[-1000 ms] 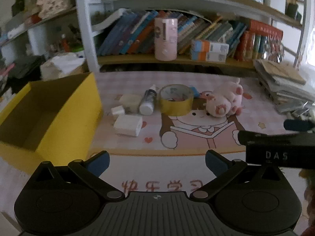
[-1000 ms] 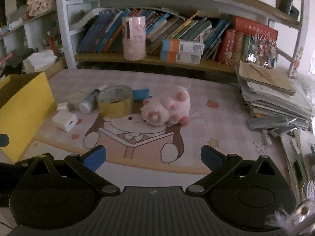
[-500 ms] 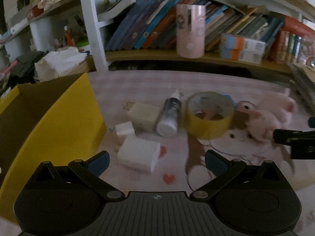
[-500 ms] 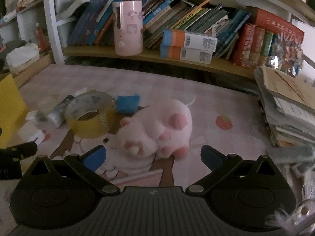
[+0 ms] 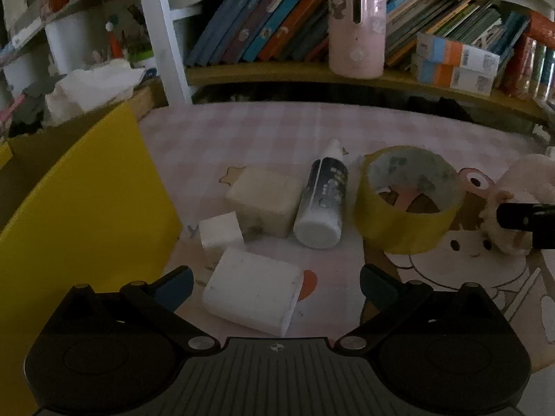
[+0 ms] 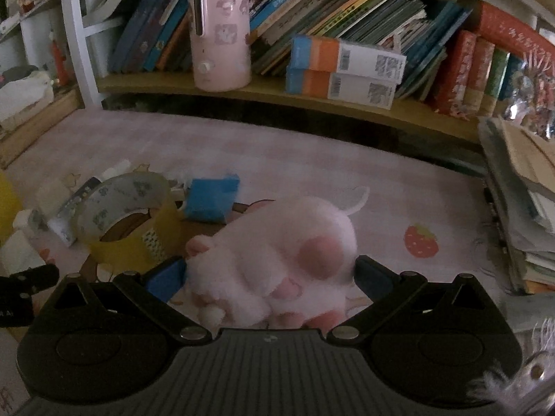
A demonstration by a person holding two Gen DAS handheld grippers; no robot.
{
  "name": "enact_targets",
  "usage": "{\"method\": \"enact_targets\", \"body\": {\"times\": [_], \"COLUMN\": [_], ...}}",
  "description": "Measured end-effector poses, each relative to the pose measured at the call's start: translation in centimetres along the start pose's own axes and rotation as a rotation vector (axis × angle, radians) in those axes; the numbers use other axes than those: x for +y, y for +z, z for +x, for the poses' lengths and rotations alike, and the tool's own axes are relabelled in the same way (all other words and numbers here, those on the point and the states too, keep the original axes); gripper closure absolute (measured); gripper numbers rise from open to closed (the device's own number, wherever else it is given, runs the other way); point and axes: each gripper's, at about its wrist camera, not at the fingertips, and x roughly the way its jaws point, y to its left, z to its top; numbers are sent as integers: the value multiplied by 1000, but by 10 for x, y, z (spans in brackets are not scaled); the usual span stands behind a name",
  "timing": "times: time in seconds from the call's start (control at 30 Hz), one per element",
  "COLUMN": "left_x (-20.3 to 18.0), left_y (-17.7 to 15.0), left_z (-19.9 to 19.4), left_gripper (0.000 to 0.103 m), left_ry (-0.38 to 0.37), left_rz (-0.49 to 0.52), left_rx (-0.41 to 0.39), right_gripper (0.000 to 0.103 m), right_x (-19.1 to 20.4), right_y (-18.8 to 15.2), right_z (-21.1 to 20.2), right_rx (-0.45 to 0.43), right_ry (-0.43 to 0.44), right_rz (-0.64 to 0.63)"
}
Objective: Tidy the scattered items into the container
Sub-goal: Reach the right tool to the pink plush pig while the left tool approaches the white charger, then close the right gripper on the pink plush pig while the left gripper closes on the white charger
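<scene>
Left gripper (image 5: 274,282) spread wide, nothing clamped, white block (image 5: 252,294) lying flat on the mat (image 5: 277,128) between the fingers, contact hard to judge. Small white cube (image 5: 220,230) just behind it, touching a cream box (image 5: 265,201). Bottle (image 5: 322,204) on its side beside the box, label too dark to read. Tape roll (image 5: 407,204) on its edge right of the bottle. Yellow box (image 5: 86,201) at left, cut off by the frame, inside mostly hidden. Right gripper (image 6: 269,274) wide apart around the pink plush toy (image 6: 277,260), blue pads at the fur on both sides, squeeze not evident. Plush underside hidden by gripper body. Blue block (image 6: 211,197) behind the plush, partly blurred. Tape roll half covering the bottle in right view. Stack of papers (image 6: 520,201) cut off at right edge. Whole scene dim.
</scene>
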Motion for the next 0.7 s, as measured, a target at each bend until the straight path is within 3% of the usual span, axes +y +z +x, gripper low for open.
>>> {"method": "enact_targets", "body": {"times": [0.2,0.33,0.4,0.47,0.7], "left_x": [4,10,9,8,-3], "left_y": [2,2,2,3,0], "left_z": [12,16,15,12,2], "left_gripper": [4,7,12,33,36], "left_ry": [18,8,8,-8,-28], "left_rz": [-4,-60,-68,-71,-58], "left_rx": [26,45,41,34,48], "right_gripper": [0,1,2,6,16], "right_x": [0,1,0,0,-2], "right_y": [4,7,7,6,7], "right_z": [6,8,7,6,-1], "right_rx": [-6,-5,-6,-7,6], "right_ry": [5,7,9,14,29], "right_rz": [-11,-20,-27,-30,-11]}}
